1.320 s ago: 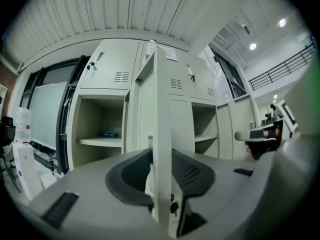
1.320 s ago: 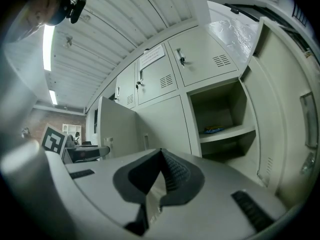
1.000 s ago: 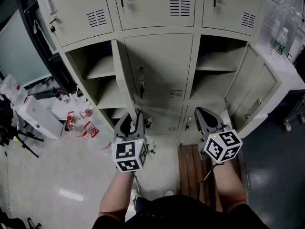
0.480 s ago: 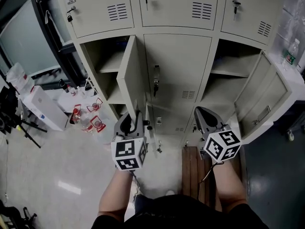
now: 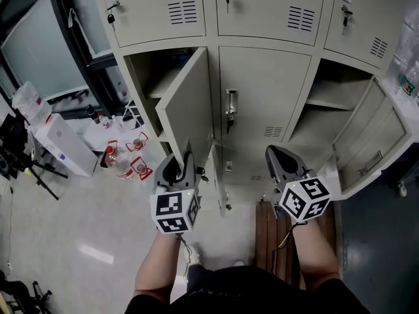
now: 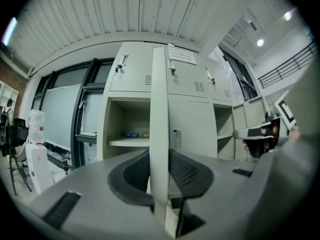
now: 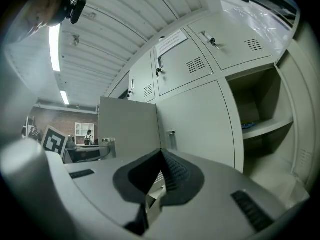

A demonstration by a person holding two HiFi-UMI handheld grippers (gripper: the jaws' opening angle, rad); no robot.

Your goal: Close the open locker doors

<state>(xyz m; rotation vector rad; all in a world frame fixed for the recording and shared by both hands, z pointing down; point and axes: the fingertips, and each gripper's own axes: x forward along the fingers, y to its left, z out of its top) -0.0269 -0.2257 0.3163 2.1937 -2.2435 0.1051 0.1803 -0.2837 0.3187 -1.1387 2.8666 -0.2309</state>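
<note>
Since a second ago the whole locker bank (image 5: 262, 18) has slid to the right in the head view, and the left locker door (image 5: 190, 110), which was basically edge-on back then, now shows a good chunk of its flat face. Left gripper (image 5: 186, 153) is clamped on that door's free edge: in the left gripper view the thin edge runs straight up between the two dark pads (image 6: 187, 171), and both sit against it. So that door stands out from the cabinet, hinged on the post between the left and middle columns, with the open compartment and its shelf (image 6: 131, 142) showing to its left. A couple of small things sit on the shelf, can't tell what. Right gripper (image 5: 273, 152) has its jaws pressed together with nothing in them, and it hangs in front of the closed middle door (image 5: 262, 97), not touching it as far as I can see. Right locker door (image 5: 376, 136) is swung wide open out at the right side, well apart from either gripper. Off on the floor to the left there's a cluster of bottles (image 5: 127, 159) and a white box (image 5: 62, 146), near the cabinet's corner.
</note>
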